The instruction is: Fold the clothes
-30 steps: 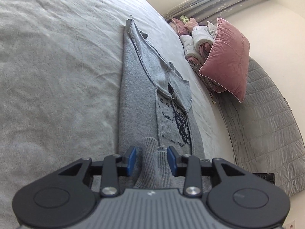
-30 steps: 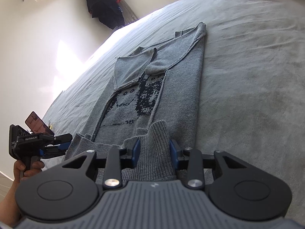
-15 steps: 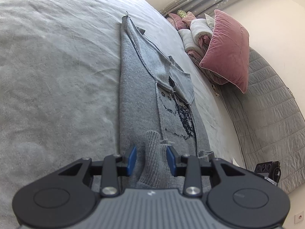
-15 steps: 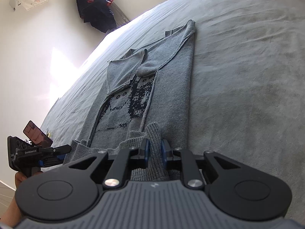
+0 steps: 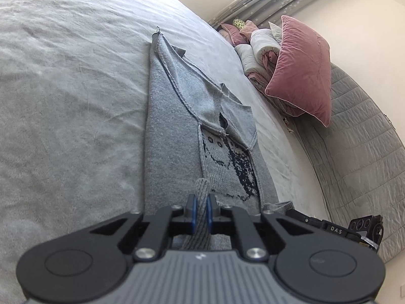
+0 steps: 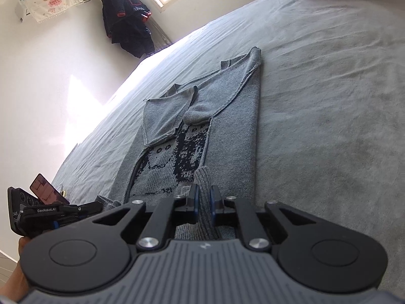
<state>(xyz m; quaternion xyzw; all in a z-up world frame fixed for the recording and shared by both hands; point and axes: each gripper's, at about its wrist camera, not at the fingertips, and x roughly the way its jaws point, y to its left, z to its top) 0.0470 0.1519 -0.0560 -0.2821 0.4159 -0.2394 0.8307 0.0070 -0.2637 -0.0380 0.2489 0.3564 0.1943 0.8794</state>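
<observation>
The left claw point(image 5: 200, 211) is closed almost fully on a raised pinch of the ribbed hem of the grey sweater point(image 5: 172, 136), and the right claw point(image 6: 203, 204) is closed in the same way on another pinch of that hem. Between each pair of blue pads only a narrow ridge of knit is seen.

The sweater is spread flat on the bed point(image 5: 63, 88), and its long axis runs straight away from both claws, from the held hem near the cameras to the shoulders at the far end. Both hands are therefore at the same end, side by side, and neither is clearly nearer to the far end. The coming fold is judged to turn on this: the hem must be carried forward along the long axis toward the shoulders, with both claws kept level so that the edge is not skewed.

The sleeves are already folded inward over the chest, so a narrow rectangle is formed. A dark knitted picture is partly covered by them. The fabric looks soft and thick, and some sagging between the two pinches is expected.

A pink pillow point(image 5: 301, 68) and rolled blankets are seen by the headboard, and a dark jacket point(image 6: 129, 25) is hung near the window.
</observation>
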